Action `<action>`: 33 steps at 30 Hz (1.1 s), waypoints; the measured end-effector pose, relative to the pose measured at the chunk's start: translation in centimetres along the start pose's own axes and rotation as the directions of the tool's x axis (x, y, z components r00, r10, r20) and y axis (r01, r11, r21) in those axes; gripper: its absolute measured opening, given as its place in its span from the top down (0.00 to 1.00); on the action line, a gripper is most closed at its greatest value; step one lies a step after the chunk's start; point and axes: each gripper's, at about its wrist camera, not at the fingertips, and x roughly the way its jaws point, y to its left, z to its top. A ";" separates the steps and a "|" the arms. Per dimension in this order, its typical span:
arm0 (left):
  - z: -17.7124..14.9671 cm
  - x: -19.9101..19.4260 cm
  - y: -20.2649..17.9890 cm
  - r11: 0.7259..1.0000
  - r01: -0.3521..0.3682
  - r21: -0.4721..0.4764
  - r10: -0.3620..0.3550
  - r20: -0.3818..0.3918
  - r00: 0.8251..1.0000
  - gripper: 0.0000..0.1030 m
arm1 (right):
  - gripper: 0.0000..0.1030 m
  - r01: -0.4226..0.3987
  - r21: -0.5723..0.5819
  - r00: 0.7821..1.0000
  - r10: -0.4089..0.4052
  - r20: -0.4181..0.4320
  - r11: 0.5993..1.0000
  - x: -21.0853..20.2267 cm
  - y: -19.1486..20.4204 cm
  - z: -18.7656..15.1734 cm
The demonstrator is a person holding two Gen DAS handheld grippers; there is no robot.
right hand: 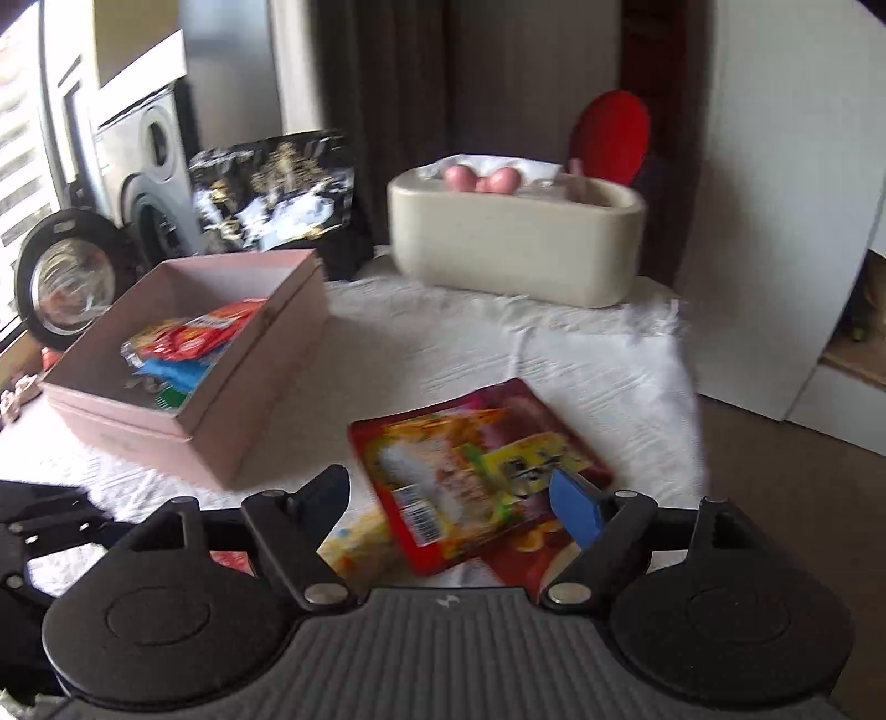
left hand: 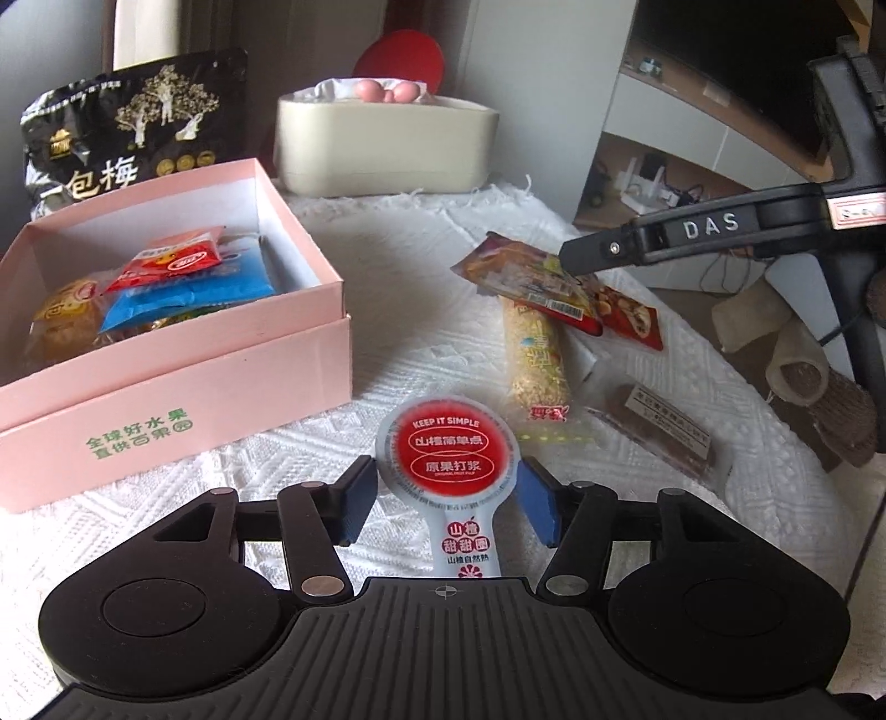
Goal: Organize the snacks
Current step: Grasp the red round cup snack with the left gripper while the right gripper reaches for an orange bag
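Snacks: round red packet (left hand: 447, 471) between spread left claw (left hand: 448, 507); right claw (right hand: 451, 501) spread over red pouch (right hand: 470, 471).

We see a pink box (left hand: 166, 382) with green lettering and a white inside. In it: red packet (left hand: 171, 260), blue packet (left hand: 188, 293), yellow-orange packet (left hand: 61, 315). Black bag (left hand: 133, 127) with gold tree print and white characters. Cream tissue box (left hand: 382, 147), pink balls (left hand: 387, 88) on top, red paddle (left hand: 401, 52) behind. White cloth (left hand: 387, 354), woven diamond pattern. Lollipop-shaped pouch (left hand: 451, 459): red disc, white text. Yellow grain bar (left hand: 537, 360). Red-yellow packet (right hand: 470, 476) with barcode. Gripper pads (left hand: 534, 509) blue.
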 end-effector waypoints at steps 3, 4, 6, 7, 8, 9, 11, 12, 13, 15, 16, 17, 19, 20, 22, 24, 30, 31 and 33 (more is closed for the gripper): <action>-0.4 -0.7 0.3 1.000 -0.007 0.007 0.007 -0.008 1.000 0.45 | 0.22 -0.014 0.133 1.000 0.017 -0.018 0.991 3.1 -2.4 1.1; -0.5 -0.9 0.4 1.000 -0.006 0.008 0.006 -0.013 1.000 0.48 | 0.22 -0.009 0.189 0.999 0.016 -0.035 0.982 4.6 -3.1 1.3; -0.8 -1.5 0.7 1.000 0.003 0.002 -0.002 -0.026 1.000 0.66 | 0.20 0.009 0.275 0.998 0.008 -0.061 0.961 7.2 -4.0 1.7; -1.0 -1.8 0.9 1.000 -0.003 0.001 0.003 -0.028 1.000 0.71 | 0.17 0.010 0.292 0.999 0.003 -0.044 0.956 7.7 -4.0 1.8; -1.3 -2.2 1.2 1.000 -0.013 0.000 0.013 -0.030 0.999 0.71 | 0.17 0.015 0.279 0.999 -0.002 -0.047 0.960 8.2 -3.5 2.0; -1.6 -2.6 1.6 1.000 -0.025 -0.008 0.025 -0.032 0.999 0.71 | 0.17 0.002 0.235 0.999 0.008 -0.042 0.972 8.2 -2.6 2.1; -2.0 -3.2 2.7 0.998 -0.030 -0.046 0.029 -0.034 0.999 0.71 | 0.18 -0.077 0.143 0.996 0.082 -0.031 0.987 7.8 -0.8 2.1; -2.1 -3.4 3.2 0.997 -0.028 -0.066 0.026 -0.033 0.999 0.71 | 0.20 -0.111 0.080 0.993 0.114 -0.028 0.991 7.2 0.5 1.9; -2.1 -3.6 3.6 0.997 -0.023 -0.080 0.021 -0.030 0.999 0.71 | 0.23 -0.141 0.012 0.989 0.142 -0.035 0.990 6.8 1.7 1.6; -2.0 -4.1 4.2 0.995 -0.001 -0.101 -0.001 -0.018 1.000 0.71 | 0.28 -0.188 -0.126 0.982 0.182 -0.055 0.974 5.6 3.7 0.5; -2.0 -4.2 4.4 0.994 0.012 -0.110 -0.013 -0.011 1.000 0.71 | 0.30 -0.210 -0.179 0.977 0.201 -0.065 0.961 5.0 4.5 -0.2; -1.8 -4.4 4.5 0.992 0.027 -0.121 -0.027 -0.001 1.000 0.71 | 0.30 -0.227 -0.223 0.974 0.217 -0.073 0.948 4.3 5.0 -0.9; -1.6 -4.8 4.6 0.990 0.046 -0.133 -0.044 0.021 0.999 0.71 | 0.30 -0.256 -0.293 0.967 0.240 -0.089 0.921 2.6 5.8 -2.3; -1.5 -4.8 4.6 0.990 0.047 -0.134 -0.043 0.029 0.999 0.71 | 0.30 -0.263 -0.317 0.965 0.245 -0.096 0.911 1.8 5.9 -2.8; -1.1 -4.8 4.3 0.992 0.037 -0.123 -0.032 0.040 0.999 0.71 | 0.30 -0.255 -0.340 0.967 0.234 -0.100 0.905 0.6 5.9 -3.6; -0.9 -4.3 3.8 0.994 0.033 -0.101 -0.030 0.037 0.999 0.71 | 0.29 -0.203 -0.347 0.979 0.187 -0.079 0.916 -0.4 5.4 -4.3; -0.6 -2.7 2.2 0.999 -0.036 -0.010 0.036 0.011 0.999 0.71 | 0.26 -0.068 -0.248 0.998 0.066 -0.017 0.966 -2.2 2.9 -4.6; -0.6 -2.6 2.2 0.999 -0.033 -0.009 0.033 0.011 0.999 0.71 | 0.25 -0.075 -0.206 0.997 0.074 -0.014 0.976 -2.3 2.1 -4.2; -0.5 -2.5 2.2 0.999 -0.032 -0.013 0.032 0.011 0.999 0.71 | 0.25 -0.085 -0.080 0.996 0.085 -0.008 0.993 -1.9 0.3 -2.6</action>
